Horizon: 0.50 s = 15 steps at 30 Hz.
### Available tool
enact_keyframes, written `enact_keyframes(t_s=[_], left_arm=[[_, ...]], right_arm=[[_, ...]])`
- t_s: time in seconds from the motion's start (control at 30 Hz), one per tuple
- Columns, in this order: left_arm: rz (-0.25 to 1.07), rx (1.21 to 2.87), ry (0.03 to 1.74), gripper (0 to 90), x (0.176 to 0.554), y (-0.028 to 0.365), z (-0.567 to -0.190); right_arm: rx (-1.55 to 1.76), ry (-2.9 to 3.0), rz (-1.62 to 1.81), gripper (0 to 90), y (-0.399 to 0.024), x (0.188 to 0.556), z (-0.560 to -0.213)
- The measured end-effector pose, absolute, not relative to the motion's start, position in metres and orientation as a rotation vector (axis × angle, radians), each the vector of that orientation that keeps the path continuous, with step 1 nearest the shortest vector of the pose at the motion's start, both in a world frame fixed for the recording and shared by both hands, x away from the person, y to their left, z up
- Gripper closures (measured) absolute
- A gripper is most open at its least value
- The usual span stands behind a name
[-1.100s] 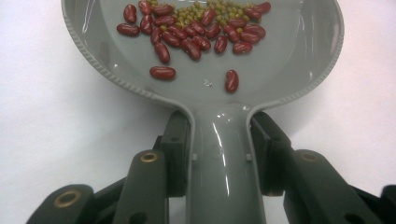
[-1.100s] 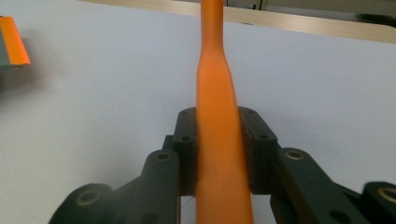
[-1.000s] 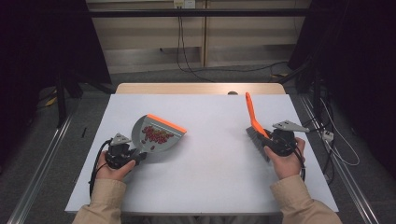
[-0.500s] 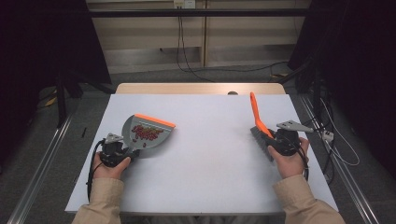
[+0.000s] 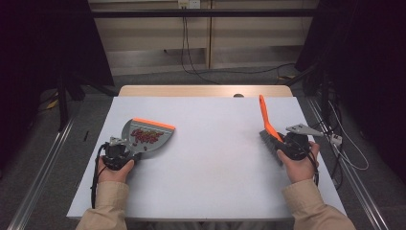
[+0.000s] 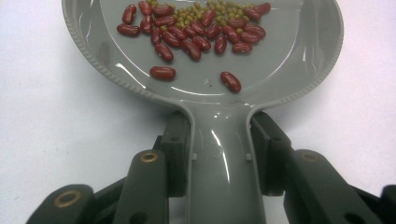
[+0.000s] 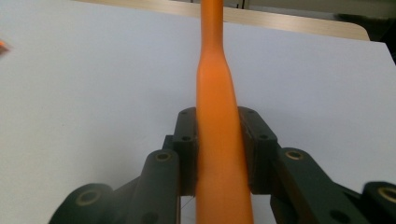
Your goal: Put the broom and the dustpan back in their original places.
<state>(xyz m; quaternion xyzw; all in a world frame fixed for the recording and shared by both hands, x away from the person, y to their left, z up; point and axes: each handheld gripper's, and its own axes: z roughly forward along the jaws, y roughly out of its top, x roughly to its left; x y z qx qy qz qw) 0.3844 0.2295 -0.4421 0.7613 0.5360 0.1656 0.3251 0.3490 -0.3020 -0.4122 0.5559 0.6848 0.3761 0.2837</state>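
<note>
A grey dustpan (image 5: 152, 143) with an orange lip lies at the left of the white table (image 5: 215, 163), and my left gripper (image 5: 125, 152) is shut on its handle. In the left gripper view the pads clamp the handle (image 6: 219, 163) from both sides, and red beans (image 6: 191, 42) mixed with small green ones lie in the pan (image 6: 289, 70). At the right, my right gripper (image 5: 283, 143) is shut on an orange brush (image 5: 264, 115), whose handle points away and up while its dark bristles (image 5: 269, 143) rest by the gripper. The orange handle (image 7: 215, 93) sits between the jaws of my right gripper (image 7: 217, 149).
A wooden tabletop edge (image 5: 206, 91) runs behind the white surface. Cables trail over the floor at the back and to the right. A wide stretch of white surface lies between the dustpan and the brush.
The dustpan and left hand have slid a little to the left. The brush and right hand have edged slightly to the right. Both grips stay the same.
</note>
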Motion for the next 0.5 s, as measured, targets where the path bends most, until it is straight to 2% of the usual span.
enact_keyframes(t_s=[0.5], left_arm=[[0.45,1.988,1.399,60.1,0.3814,0.2266,-0.4404]], right_arm=[[1.49,1.829,0.989,71.3,-0.3047,0.3491,-0.414]])
